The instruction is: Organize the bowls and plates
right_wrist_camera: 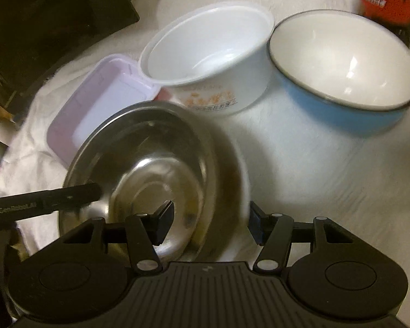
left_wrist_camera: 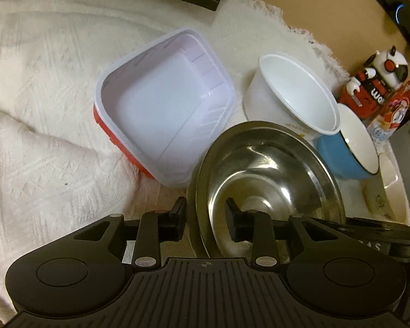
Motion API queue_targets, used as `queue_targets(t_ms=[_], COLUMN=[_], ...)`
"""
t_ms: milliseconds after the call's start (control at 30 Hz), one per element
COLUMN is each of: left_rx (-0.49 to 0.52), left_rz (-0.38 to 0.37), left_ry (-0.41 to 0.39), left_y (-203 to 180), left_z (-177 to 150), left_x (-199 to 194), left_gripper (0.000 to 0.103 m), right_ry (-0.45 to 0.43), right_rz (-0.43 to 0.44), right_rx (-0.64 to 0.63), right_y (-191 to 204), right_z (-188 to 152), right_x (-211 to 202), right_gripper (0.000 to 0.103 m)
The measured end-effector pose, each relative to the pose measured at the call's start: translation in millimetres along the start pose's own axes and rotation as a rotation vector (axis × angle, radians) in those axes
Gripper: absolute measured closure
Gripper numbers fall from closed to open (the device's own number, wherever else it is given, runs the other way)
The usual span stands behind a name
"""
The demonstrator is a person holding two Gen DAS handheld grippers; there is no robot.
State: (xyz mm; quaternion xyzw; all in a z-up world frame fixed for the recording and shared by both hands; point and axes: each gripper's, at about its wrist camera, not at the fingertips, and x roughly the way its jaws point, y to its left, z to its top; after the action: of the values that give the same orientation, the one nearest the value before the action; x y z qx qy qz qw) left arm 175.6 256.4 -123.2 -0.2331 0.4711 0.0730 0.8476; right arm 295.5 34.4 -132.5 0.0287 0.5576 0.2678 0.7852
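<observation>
Your left gripper is straddling the near rim of the steel bowl, one finger outside the wall and one inside. A gap is showing between the outer pad and the rim, so I am reading the jaws as apart, not yet pinching. Your right gripper is also spread wide, one finger over the bowl's inside and the other outside its right edge, not visibly touching anything.

The steel bowl is sitting tilted on the white cloth, just in front of the square plastic container, which appears nested in a red one. Behind and to the right are standing the white bowl and the blue enamel bowl, close together. A cream dish is lying at the far right, and a toy robot is standing beyond the cloth.

The steel bowl is likely light and stiff, but polished and slippery, with a thin rolled lip. Judging from this, you are best taking it at the rim, pads squarely on both faces of the wall and seated just below the lip so it cannot slide out. The enamel bowl probably chips if knocked, so you are wanting a gentle set-down. The plastic container looks light and may flex.
</observation>
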Motion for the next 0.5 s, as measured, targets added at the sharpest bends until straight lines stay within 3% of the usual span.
queue_targets(t_ms=[167,367,500], left_rx=[-0.018,0.062,0.106], left_rz=[-0.008,-0.008,-0.047], left_ry=[0.033,0.069,0.09], left_y=[-5,-36,-56], left_z=[5,11,12], left_x=[1,16,27], left_gripper=[0.064,0.064,0.064], right_ry=[0.003,-0.02,-0.053], right_rz=[0.001,-0.022,-0.056], right_rx=[-0.019,0.018,0.063], right_y=[4,-9,-23], right_z=[-6,-11,-14], right_x=[-7,-23,-38], right_gripper=[0.046,0.046,0.046])
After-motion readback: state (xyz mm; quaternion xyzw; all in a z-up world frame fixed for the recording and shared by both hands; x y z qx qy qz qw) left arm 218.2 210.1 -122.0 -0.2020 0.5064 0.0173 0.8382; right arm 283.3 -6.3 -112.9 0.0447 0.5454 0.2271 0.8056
